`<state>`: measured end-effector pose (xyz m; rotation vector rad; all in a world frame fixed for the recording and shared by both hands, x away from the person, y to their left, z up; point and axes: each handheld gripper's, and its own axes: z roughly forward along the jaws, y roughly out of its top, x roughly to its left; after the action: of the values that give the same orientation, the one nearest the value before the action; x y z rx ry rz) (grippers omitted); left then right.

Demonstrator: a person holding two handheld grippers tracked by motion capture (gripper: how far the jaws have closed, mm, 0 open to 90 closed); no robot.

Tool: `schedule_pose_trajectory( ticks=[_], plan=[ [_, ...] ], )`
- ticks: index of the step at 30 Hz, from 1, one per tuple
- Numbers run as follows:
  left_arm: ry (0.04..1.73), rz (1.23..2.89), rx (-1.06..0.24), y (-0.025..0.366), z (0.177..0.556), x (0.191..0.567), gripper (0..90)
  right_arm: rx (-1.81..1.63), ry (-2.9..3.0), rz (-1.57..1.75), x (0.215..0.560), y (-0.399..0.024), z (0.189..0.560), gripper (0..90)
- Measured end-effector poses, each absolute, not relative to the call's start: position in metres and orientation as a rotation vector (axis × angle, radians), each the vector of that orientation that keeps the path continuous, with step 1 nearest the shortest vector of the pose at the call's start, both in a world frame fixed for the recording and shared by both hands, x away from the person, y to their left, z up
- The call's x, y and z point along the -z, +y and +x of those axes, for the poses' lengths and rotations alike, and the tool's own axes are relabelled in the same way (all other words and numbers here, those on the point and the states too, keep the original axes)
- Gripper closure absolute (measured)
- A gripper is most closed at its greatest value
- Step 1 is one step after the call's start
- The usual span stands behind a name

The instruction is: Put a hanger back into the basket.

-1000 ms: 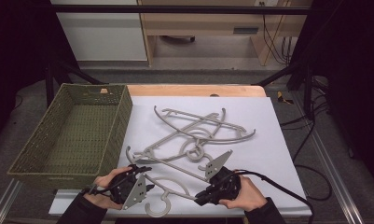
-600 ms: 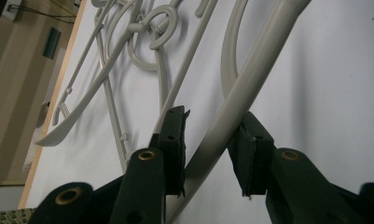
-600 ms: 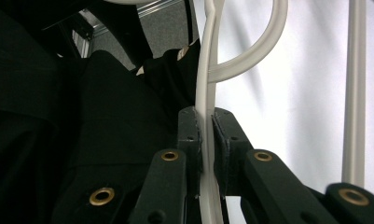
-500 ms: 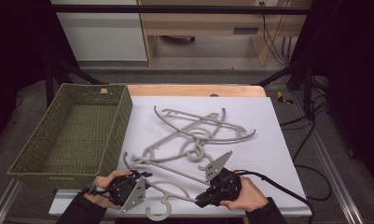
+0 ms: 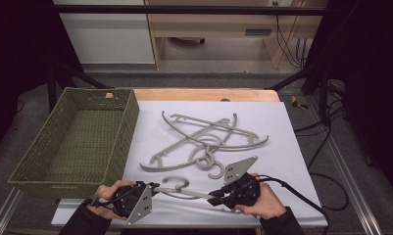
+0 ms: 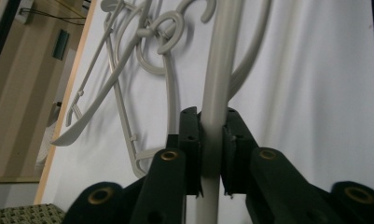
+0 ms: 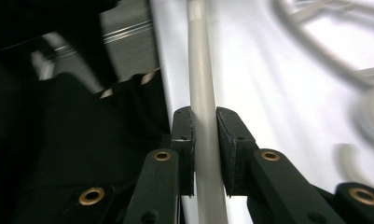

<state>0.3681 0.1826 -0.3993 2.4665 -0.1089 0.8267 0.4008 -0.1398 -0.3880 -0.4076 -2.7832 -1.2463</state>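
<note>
The grey plastic hanger point(image 5: 182, 188), slim with a curled hook, spans the lower middle of the high view. The left gripper point(image 5: 152, 186) has just clamped one end; the right gripper point(image 5: 214, 199) pinches the other. More hangers point(image 5: 208, 137) lie piled above, beside a green basket point(image 5: 76, 142).

Green wicker basket point(image 5: 76, 142) left; hanger pile point(image 5: 208, 137) mid-table, on white cloth point(image 5: 282, 127).

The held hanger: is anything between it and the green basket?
Nothing visible. Both grippers, left and right, are shut on the hanger near the table's front edge. The basket sits just to its left, open-topped and empty. The other hangers lie behind, off that path.
</note>
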Motion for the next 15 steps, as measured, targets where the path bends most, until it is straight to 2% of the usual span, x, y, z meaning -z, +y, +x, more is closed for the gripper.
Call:
schedule_pose_trajectory(
  ticks=[6, 9, 11, 15],
  plan=[
    [-0.009, 2.479, -0.805, 0.177, 0.368, 0.398, 81.6, 1.312, -2.832, -0.561, 0.389, -0.144, 0.406, 69.6],
    [0.063, 2.482, -0.786, 0.176, 0.371, 0.398, 81.5, 1.345, -2.847, -0.691, 0.389, -0.148, 0.411, 62.1],
    [0.12, 2.48, -0.778, 0.175, 0.372, 0.398, 81.6, 1.421, -2.818, -0.758, 0.388, -0.153, 0.413, 53.9],
    [0.23, 2.451, -0.739, 0.176, 0.376, 0.393, 81.6, 1.606, -2.79, -0.899, 0.383, -0.168, 0.415, 45.8]
  ],
)
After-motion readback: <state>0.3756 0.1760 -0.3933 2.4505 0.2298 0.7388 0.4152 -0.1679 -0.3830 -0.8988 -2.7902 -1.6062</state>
